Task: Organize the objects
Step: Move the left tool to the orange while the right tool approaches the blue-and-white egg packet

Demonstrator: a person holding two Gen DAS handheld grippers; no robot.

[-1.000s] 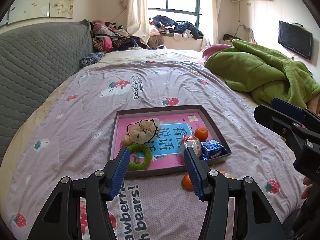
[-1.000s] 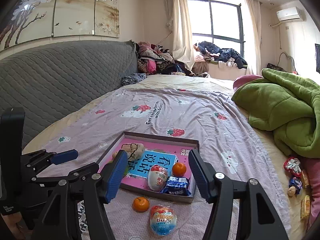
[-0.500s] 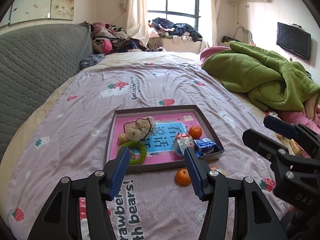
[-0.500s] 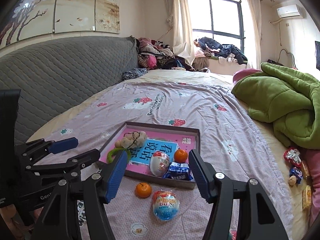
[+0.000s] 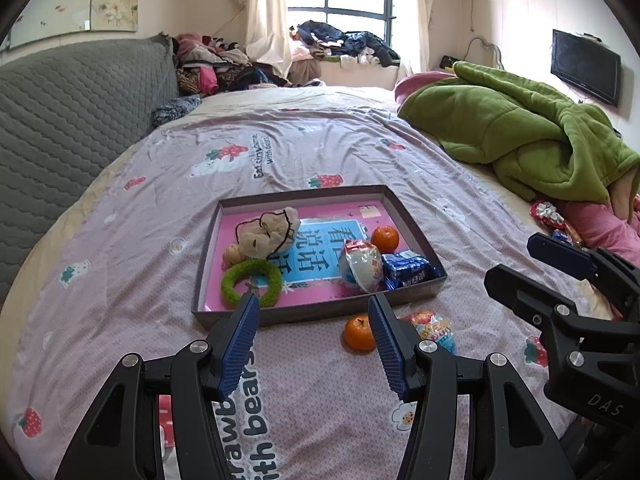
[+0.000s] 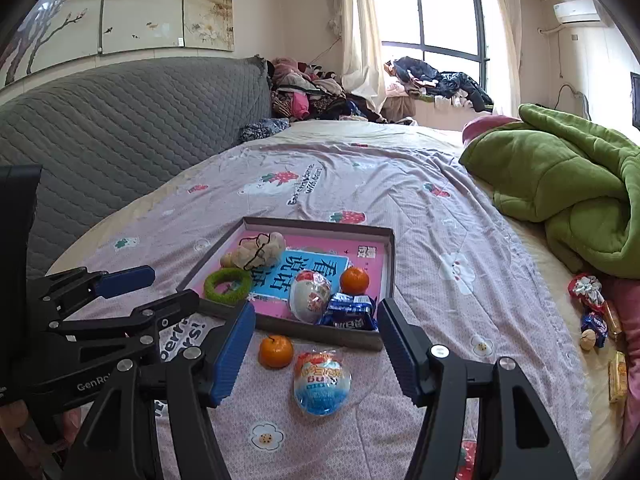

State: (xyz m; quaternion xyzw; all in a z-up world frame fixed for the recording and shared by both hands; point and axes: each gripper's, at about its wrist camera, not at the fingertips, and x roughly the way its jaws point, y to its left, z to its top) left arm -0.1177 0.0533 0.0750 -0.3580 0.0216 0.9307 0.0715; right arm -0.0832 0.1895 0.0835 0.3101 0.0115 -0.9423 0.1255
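The bed (image 6: 360, 168), covered by a lilac strawberry-print sheet, fills the centre of both views. A green quilt (image 6: 560, 184) is heaped at the right of the frame, and a grey quilted headboard (image 6: 120, 120) runs along the left.

A shallow box tray (image 6: 390, 264) with a pink floor lies at mid-frame. It contains a beige plush toy (image 6: 260, 250), a green ring (image 6: 228, 284), a wrapped egg (image 6: 310, 296), a tangerine (image 6: 354, 280) and a blue snack pack (image 6: 350, 312).

Two items lie on the sheet just below the tray's near wall: a loose tangerine (image 6: 276, 351) and a blue-and-orange wrapped egg (image 6: 322, 382), close beside each other. More small wrapped snacks (image 6: 596, 312) lie well apart at the right edge.

The right gripper (image 6: 316, 352) is at the bottom of its own view, jaws parted about midway and empty; the loose tangerine and egg appear between its fingers, apart from them. The left gripper (image 5: 312, 342) is likewise parted and holds nothing; the loose tangerine sits beside its right finger.

Step in hand, as judged: approach to the first loose item. The next move calls for lowering one gripper over the tangerine or the egg, closing gently on it because both are round and may roll, then lifting it over the near wall into a free part of the tray.
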